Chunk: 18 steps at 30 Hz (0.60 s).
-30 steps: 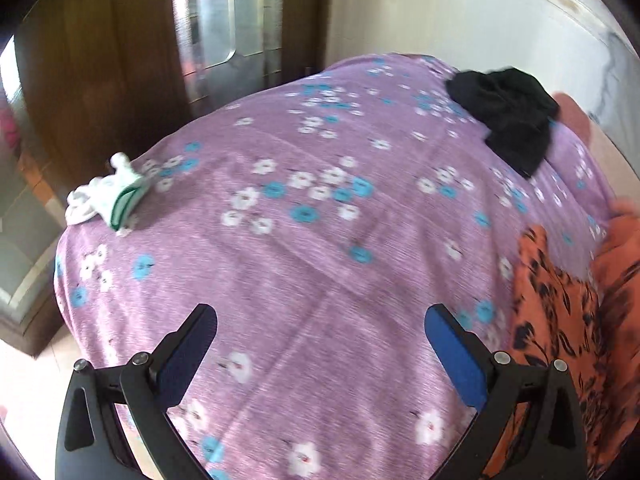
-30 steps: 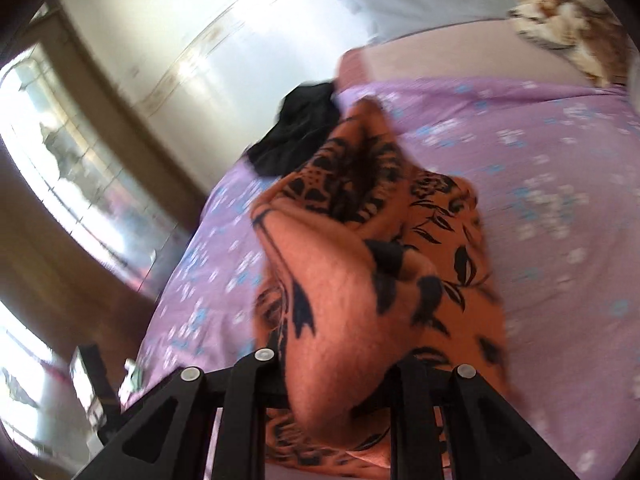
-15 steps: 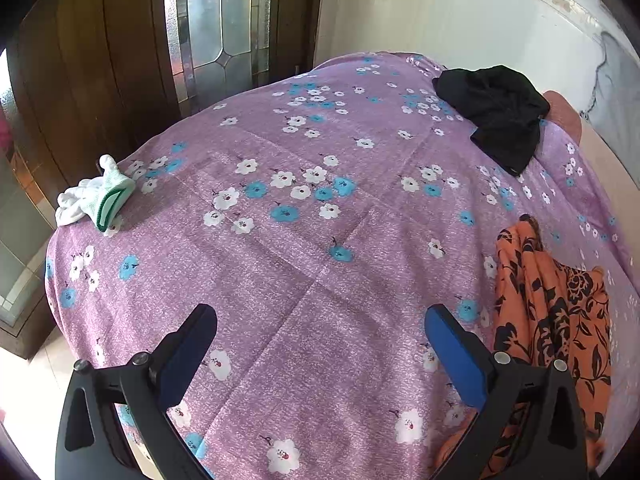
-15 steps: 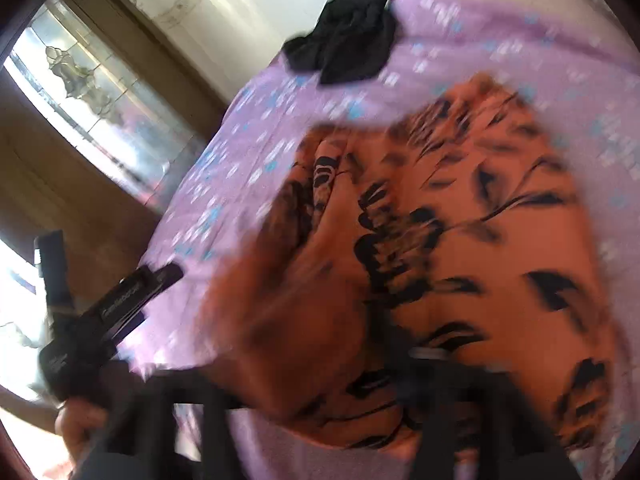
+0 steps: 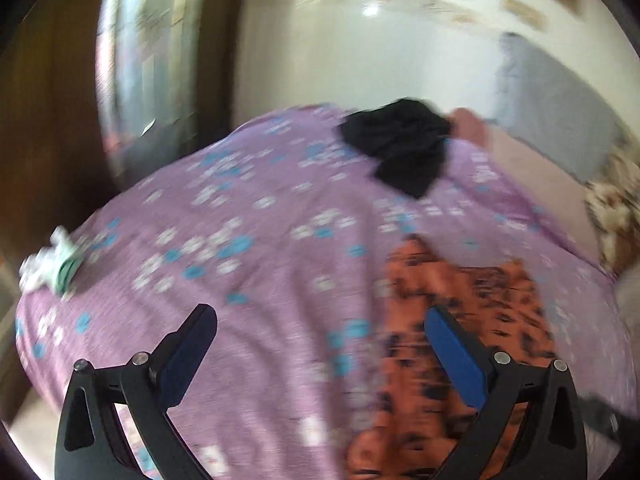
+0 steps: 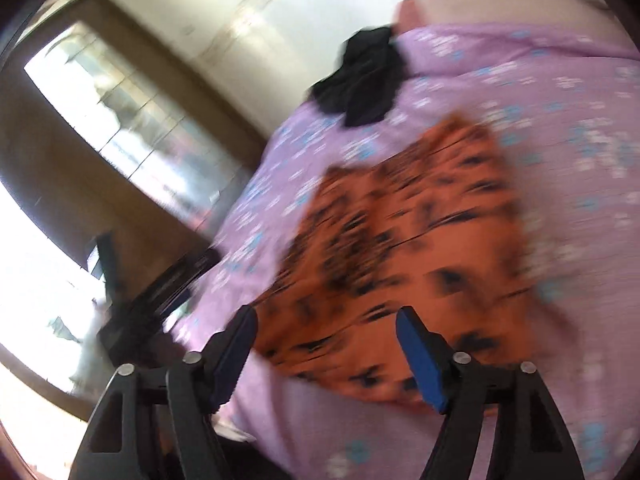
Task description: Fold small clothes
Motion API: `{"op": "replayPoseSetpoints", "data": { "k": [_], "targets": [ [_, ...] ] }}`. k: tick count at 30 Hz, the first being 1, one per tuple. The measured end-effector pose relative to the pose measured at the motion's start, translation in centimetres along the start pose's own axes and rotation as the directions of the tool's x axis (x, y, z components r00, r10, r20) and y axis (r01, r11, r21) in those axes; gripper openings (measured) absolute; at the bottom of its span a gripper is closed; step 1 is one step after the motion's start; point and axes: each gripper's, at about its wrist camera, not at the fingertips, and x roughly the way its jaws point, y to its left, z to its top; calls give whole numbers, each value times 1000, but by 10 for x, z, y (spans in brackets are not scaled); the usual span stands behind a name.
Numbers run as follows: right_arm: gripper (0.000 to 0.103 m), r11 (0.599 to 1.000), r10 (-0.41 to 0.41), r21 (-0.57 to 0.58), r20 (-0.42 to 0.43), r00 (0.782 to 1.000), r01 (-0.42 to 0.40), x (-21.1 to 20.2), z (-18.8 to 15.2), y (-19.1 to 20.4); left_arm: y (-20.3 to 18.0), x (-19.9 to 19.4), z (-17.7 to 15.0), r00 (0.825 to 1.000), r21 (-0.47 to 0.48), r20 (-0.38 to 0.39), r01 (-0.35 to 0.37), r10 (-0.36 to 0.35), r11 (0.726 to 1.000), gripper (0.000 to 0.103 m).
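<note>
right gripper [image 6: 326, 334] has let go of the orange garment [image 6: 400, 240]; its jaws are closing, pads on nothing. left gripper [image 5: 320, 336] gapes empty. garment lies on the bed [image 5: 260, 240] near its front edge, ready for folding.

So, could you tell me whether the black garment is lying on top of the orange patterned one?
No, the black garment lies apart at the far edge of the purple sheet, with bare sheet between it and the orange garment.

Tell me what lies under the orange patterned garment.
The orange patterned garment lies spread on the purple floral bedsheet, which shows all around it. Whether anything else sits beneath it cannot be seen, since the cloth covers that patch.
</note>
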Motion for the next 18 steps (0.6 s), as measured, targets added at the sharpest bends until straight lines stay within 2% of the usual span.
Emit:
{"op": "replayPoseSetpoints", "data": {
  "k": [1, 3, 5, 7, 8, 11, 12, 13, 14, 18],
  "targets": [
    [53, 1000, -12, 25, 10, 1000, 12, -5, 3, -11, -12, -4, -1, 999, 44, 22, 22, -23, 999, 103],
    [40, 998, -23, 65, 17, 1000, 22, -11, 6, -29, -33, -9, -5, 998, 121, 45, 37, -43, 992, 103],
    [39, 996, -31, 87, 18, 999, 30, -5, 11, -42, -49, -6, -9, 999, 184, 40, 16, -24, 983, 103],
    [39, 995, -26, 99, -2, 1000, 26, 1, 7, -51, -59, 11, -16, 998, 232, -16, -52, 57, 971, 103],
    [39, 995, -26, 96, -21, 999, 28, 7, 2, -53, -60, 22, -21, 993, 251, -61, -87, 105, 964, 103],
    [38, 997, -40, 61, -44, 998, 43, 21, -7, -60, -48, 58, -37, 949, 264, -221, -164, 225, 950, 103],
    [34, 998, -32, 58, -40, 999, 34, 23, -8, -64, -41, 63, -40, 944, 231, -255, -149, 208, 961, 103],
    [28, 998, -31, 59, -37, 999, 33, 24, -9, -67, -35, 63, -40, 948, 189, -267, -128, 176, 974, 103],
    [28, 998, -18, 65, -37, 999, 20, 25, -9, -71, -32, 63, -40, 949, 172, -270, -118, 162, 978, 103],
    [28, 995, 21, 95, -45, 999, -17, 29, -6, -79, -44, 58, -43, 956, 261, -198, -161, 216, 952, 103]
  ]
}}
